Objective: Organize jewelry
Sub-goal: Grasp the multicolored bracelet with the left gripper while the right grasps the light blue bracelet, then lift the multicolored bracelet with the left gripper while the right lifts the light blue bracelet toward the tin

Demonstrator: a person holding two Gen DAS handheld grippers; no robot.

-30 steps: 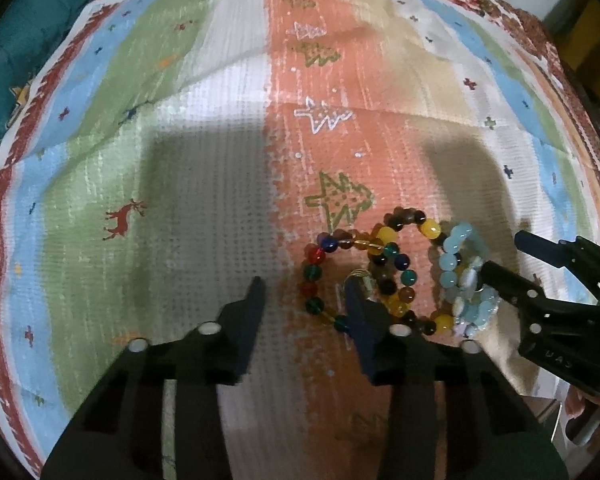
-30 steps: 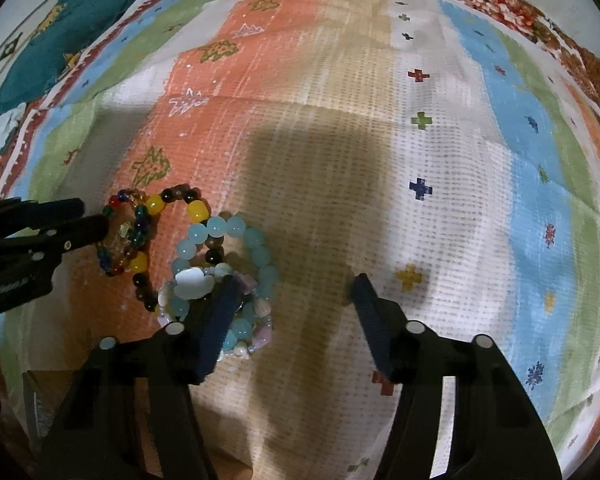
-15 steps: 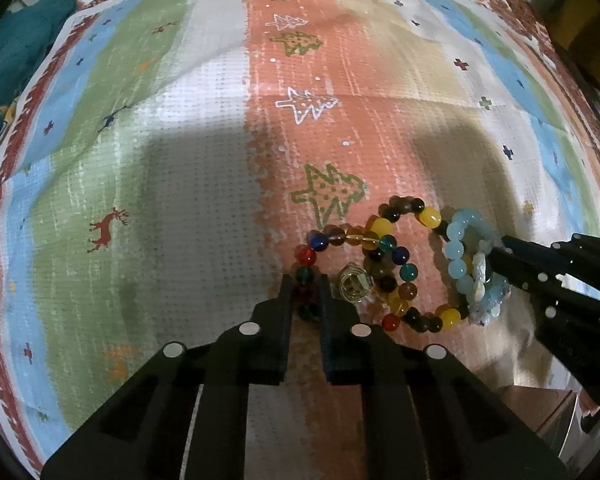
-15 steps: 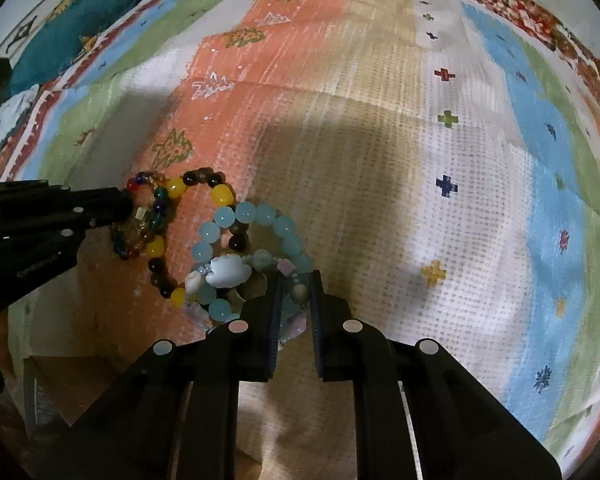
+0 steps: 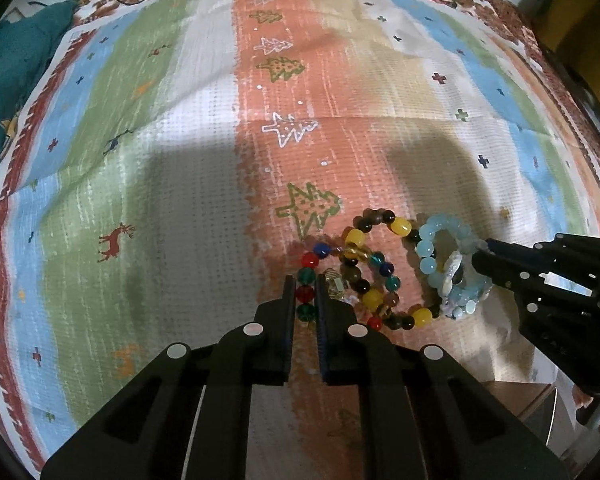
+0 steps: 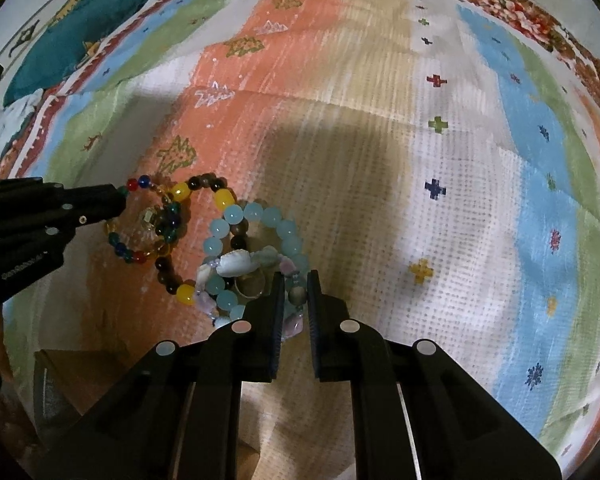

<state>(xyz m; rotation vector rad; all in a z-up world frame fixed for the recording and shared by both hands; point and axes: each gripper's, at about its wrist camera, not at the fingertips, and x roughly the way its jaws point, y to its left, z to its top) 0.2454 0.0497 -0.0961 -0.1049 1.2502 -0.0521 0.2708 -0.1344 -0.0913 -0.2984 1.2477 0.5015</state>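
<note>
Within the last second both claws had been closed from wide open onto the tangled heap of jewelry. The left claw [image 5: 303,294] was now clenched on the multicoloured bead bracelet [image 5: 306,276], its red and green beads caught between the fingertips. The right claw [image 6: 293,294] was clenched on the pale blue bracelet [image 6: 260,216], a grey bead pinched between its tips. A yellow-and-brown bracelet [image 5: 380,264] was left lying between the two claws, overlapping both strands on the striped cloth [image 5: 180,160]. With both grips made, the strands could probably be pulled apart next. Both claws were held pointing steeply down at the cloth, side by side and hardly moved.
</note>
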